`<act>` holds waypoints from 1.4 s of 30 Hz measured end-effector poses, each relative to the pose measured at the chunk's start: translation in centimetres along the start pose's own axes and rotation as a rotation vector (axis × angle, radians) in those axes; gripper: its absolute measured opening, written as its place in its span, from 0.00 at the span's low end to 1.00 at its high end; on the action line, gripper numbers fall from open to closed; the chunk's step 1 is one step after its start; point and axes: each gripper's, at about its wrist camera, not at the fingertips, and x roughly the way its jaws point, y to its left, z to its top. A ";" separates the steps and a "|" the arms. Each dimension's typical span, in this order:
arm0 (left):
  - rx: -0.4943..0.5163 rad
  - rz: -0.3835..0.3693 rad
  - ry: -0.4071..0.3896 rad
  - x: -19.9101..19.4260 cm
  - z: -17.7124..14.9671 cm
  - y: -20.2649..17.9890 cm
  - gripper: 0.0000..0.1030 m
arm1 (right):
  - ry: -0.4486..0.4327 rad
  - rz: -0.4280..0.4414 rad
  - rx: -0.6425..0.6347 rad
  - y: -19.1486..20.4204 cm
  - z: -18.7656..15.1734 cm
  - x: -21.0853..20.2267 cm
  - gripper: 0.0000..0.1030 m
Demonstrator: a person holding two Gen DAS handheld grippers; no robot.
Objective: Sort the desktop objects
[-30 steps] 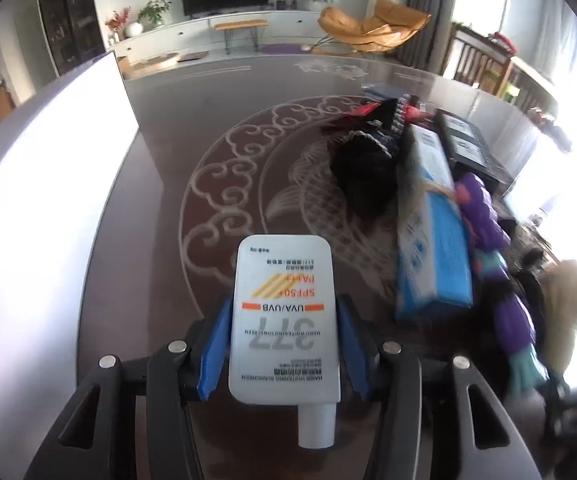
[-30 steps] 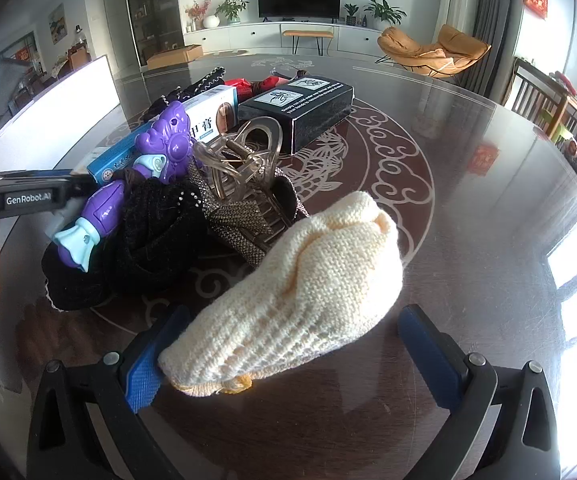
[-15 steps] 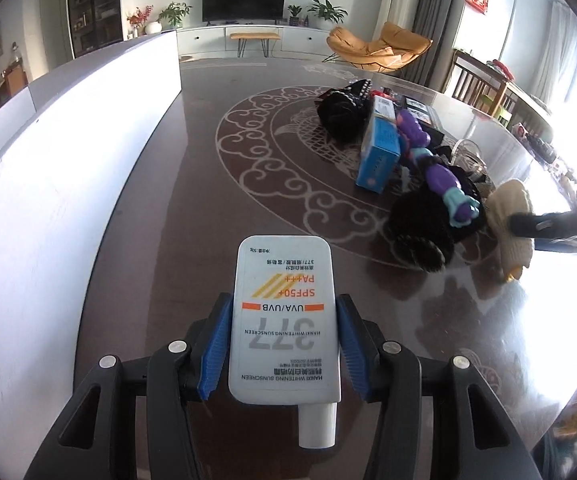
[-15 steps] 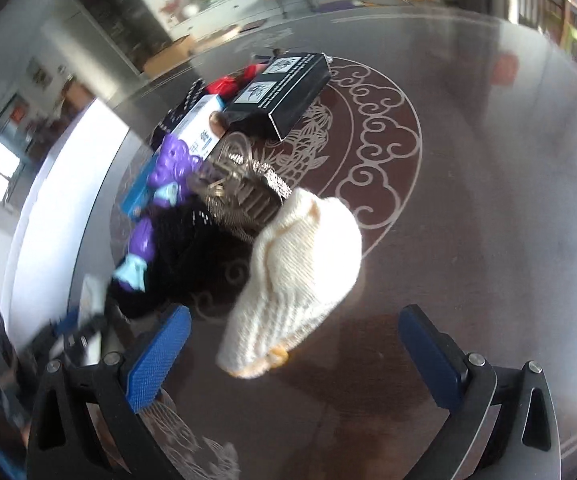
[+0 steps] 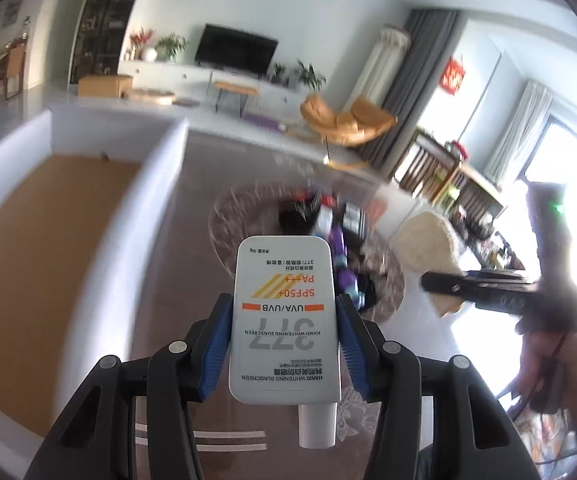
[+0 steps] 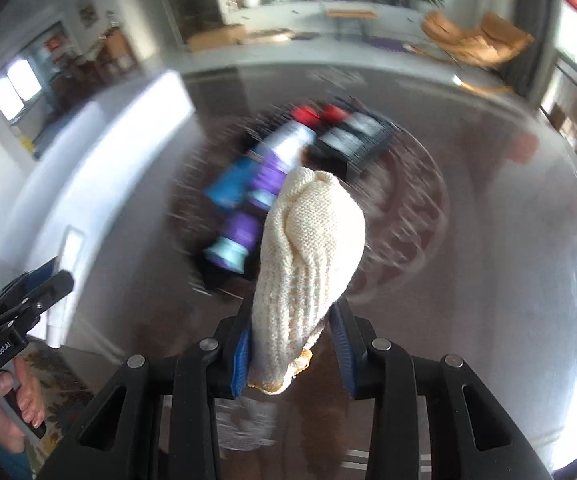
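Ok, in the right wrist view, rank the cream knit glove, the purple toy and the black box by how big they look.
1. cream knit glove, largest, though nearest the camera.
2. purple toy and black box look alike through blur; unranked.

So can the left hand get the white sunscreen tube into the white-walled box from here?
Probably yes. The left gripper holds the white sunscreen tube, and the white-walled box sits open-topped just to its left with nothing visible between.

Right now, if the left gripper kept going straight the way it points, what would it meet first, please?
Probably the pile of objects on the patterned dark table, just beyond the sunscreen tube that the left gripper holds. The white box lies off to its left. Blur leaves depth uncertain.
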 end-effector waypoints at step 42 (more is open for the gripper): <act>0.149 0.050 0.176 7.0 -3.3 -5.3 0.99 | -0.099 -0.182 0.062 -8.9 -7.6 5.2 1.00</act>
